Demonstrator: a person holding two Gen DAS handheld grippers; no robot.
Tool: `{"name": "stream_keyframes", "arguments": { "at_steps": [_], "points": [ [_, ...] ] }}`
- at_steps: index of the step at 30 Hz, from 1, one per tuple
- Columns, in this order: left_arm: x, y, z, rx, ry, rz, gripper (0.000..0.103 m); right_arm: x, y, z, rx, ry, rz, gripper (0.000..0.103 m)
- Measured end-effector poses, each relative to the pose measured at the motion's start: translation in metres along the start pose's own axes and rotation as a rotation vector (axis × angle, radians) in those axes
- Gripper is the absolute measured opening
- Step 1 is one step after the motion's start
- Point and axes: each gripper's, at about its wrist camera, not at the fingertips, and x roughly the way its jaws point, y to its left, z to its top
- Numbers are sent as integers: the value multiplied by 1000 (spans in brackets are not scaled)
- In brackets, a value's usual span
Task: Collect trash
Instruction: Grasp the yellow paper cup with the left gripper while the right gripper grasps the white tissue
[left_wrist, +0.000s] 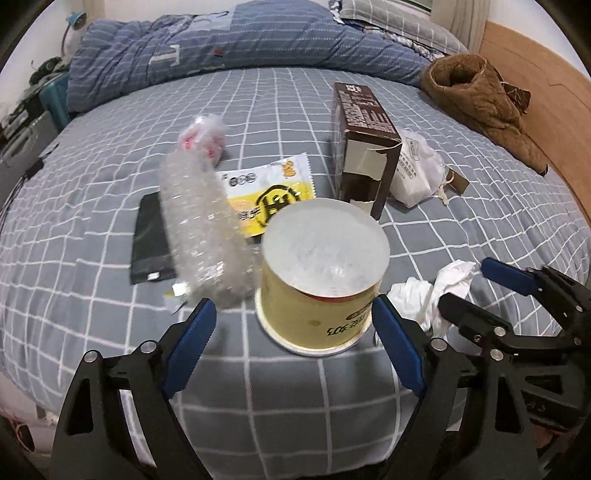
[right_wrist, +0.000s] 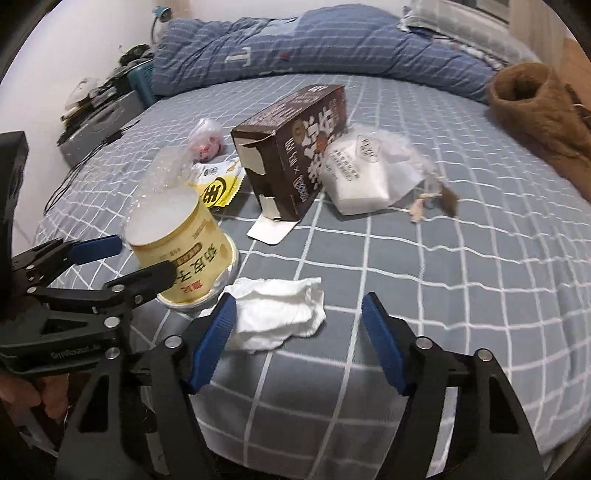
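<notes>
A yellow paper cup (left_wrist: 321, 295) stands upside down on the grey checked bed sheet (left_wrist: 288, 398). My left gripper (left_wrist: 293, 301) is open with a finger on each side of the cup; its right pad is almost at the cup wall and its left pad stands clear. From the right wrist the same cup (right_wrist: 181, 251) shows between the left gripper's (right_wrist: 142, 256) fingers. A crumpled white tissue (right_wrist: 277, 314) lies just right of the cup. My right gripper (right_wrist: 299, 301) is open around it, with the pads not pressing. The right gripper (left_wrist: 465, 282) and tissue (left_wrist: 443, 288) also show from the left wrist.
Behind the cup lie bubble wrap (left_wrist: 199, 229), a yellow snack wrapper (left_wrist: 269, 192), a small pink and clear bag (left_wrist: 203, 136), a torn brown carton (left_wrist: 365, 147), a white bag with a tag (left_wrist: 417, 170) and a flat black pouch (left_wrist: 151, 236). A brown fleece garment (left_wrist: 484, 99) and blue quilt (left_wrist: 240, 48) lie farther back.
</notes>
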Motion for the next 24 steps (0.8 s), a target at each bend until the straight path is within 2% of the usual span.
{"name": "stream_keyframes", "arguments": {
  "at_steps": [6,9,12,14,16,24],
  "points": [
    [22,-7,10,12,22,-45,72,17,-3,1,-37,20,106,53],
    [27,-9,14,14,15,-48,71,21,-1,-2,-53,32,141,50],
    [30,-12,17,25,10,-38,71,26,5,-5,-57,39,134,38],
    [30,-13,17,24,9,-34,70,28,6,-5,-50,39,135,23],
    [29,-13,17,19,7,-34,70,28,8,-6,-60,35,138,17],
    [20,-11,12,2,-4,-26,70,21,14,-8,-58,22,98,13]
  ]
}}
